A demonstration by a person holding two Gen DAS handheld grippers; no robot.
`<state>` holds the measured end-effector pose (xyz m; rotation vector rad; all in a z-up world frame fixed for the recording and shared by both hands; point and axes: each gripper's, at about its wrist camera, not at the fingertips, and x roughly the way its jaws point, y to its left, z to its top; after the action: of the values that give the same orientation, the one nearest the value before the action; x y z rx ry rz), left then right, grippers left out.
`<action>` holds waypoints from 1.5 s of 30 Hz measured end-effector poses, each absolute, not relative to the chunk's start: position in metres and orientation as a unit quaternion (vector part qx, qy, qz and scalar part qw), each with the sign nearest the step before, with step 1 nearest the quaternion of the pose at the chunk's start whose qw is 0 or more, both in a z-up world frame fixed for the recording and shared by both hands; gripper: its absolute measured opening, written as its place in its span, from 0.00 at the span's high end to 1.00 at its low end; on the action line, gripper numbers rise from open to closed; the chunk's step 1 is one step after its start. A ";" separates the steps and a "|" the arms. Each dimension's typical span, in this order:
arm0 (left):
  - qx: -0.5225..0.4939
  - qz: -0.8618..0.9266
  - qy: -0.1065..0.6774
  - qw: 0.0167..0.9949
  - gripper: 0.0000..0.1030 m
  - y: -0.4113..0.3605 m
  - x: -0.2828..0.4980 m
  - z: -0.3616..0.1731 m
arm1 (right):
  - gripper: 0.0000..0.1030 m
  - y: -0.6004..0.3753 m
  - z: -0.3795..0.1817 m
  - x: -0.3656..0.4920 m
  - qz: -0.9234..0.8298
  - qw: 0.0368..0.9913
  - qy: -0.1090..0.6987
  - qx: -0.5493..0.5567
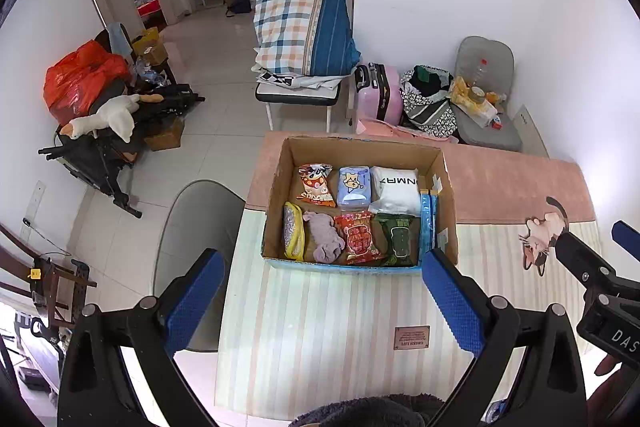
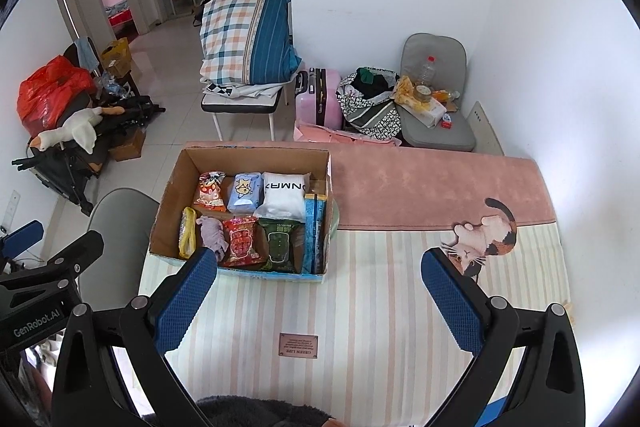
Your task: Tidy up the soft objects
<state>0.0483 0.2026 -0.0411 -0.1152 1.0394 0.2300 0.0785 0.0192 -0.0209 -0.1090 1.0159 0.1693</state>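
A cardboard box (image 1: 446, 183) (image 2: 168, 199) stands on a striped mat. It holds several soft items in two rows: an orange snack bag (image 1: 316, 183), a blue tissue pack (image 1: 353, 186), a white pouch (image 1: 395, 189), a yellow-edged pouch (image 1: 293, 235), a purple cloth (image 1: 325, 235), a red snack bag (image 1: 360, 237), a green pack (image 1: 398, 239) and an upright blue pack (image 1: 428, 225). My left gripper (image 1: 322, 269) is open and empty above the box's near edge. My right gripper (image 2: 320, 267) is open and empty, above the mat right of the box.
The table mat (image 2: 360, 307) has a pink band and a cat picture (image 2: 484, 239). A grey chair (image 1: 196, 227) stands left of the table. Behind are a bench with a plaid pillow (image 1: 304, 27), a pink suitcase (image 1: 378, 95) and a cluttered chair (image 1: 484, 107).
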 end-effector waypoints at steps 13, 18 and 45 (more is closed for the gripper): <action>-0.055 0.105 0.496 0.860 0.02 0.203 0.051 -0.043 | 0.00 0.018 -0.023 0.078 0.081 0.869 0.485 -0.055; -0.055 0.103 0.496 0.860 0.02 0.203 0.053 -0.043 | 0.00 0.017 -0.022 0.078 0.081 0.869 0.484 -0.055; -0.052 0.098 0.497 0.861 0.02 0.203 0.058 -0.040 | 0.00 0.011 -0.020 0.082 0.079 0.871 0.483 -0.055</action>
<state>0.0584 0.2026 -0.0402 -0.1087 1.0423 0.2049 0.0819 0.0108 -0.0196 -0.1145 1.0091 0.1642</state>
